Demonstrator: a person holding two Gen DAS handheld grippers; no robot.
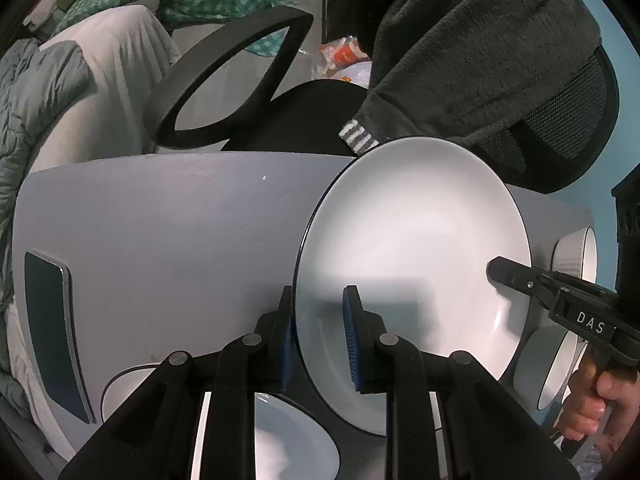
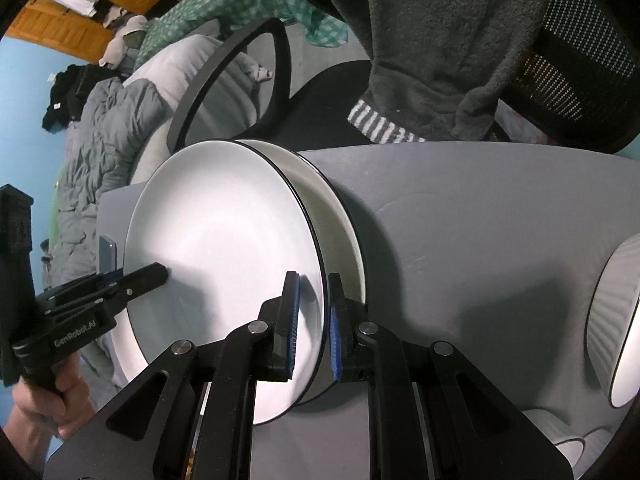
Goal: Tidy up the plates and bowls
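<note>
A large white plate with a thin black rim [image 1: 416, 248] [image 2: 224, 264] is held by both grippers at opposite edges, over the grey table. My left gripper [image 1: 318, 336] straddles its near edge, jaws around the rim with small gaps. My right gripper [image 2: 312, 324] straddles the opposite edge the same way. Each gripper shows in the other's view, the right one [image 1: 496, 270] and the left one [image 2: 160, 274]. In the right wrist view a second white plate [image 2: 340, 216] lies just behind the held one. Another white plate [image 1: 280, 432] lies below my left gripper.
White ribbed bowls stand at the table's right side [image 1: 576, 256] [image 2: 616, 320]. A dark phone [image 1: 56, 332] lies on the table's left part [image 1: 160, 232]. A black office chair [image 1: 248, 80] with a dark fleece stands behind the table; a bed lies beyond.
</note>
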